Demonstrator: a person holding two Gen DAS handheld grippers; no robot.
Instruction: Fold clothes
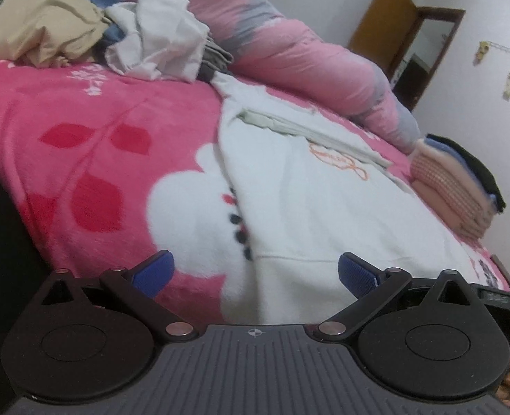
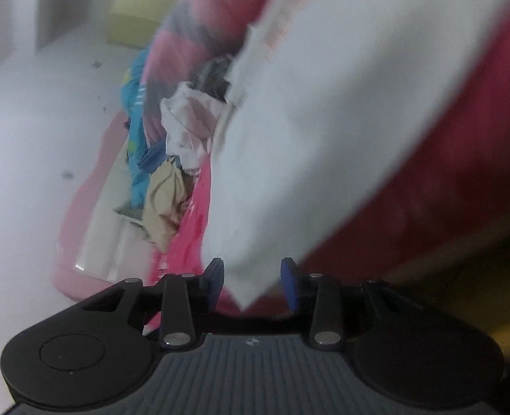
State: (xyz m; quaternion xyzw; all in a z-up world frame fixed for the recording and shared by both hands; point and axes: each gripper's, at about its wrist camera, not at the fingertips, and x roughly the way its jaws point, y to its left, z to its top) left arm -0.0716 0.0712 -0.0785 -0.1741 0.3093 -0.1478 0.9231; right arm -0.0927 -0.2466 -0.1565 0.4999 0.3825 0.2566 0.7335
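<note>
White garment spread flat on pink floral blanket, orange script on chest. Left gripper over its hem, jaws wide apart, nothing between pads. Right gripper view tilted, blurred; jaws partly apart, garment corner hangs in gap, pads not pressing on it. Unfolded clothes pile at far end of blanket. Folded stack just beside garment.

White sweatshirt spread flat on pink bed, orange script on chest, grey-green collar folded over, hem nearest. Its corner hangs blurred in right view. Crumpled pile behind: beige, white, blue. Folded stack at right: pink checked, blue, black.
</note>
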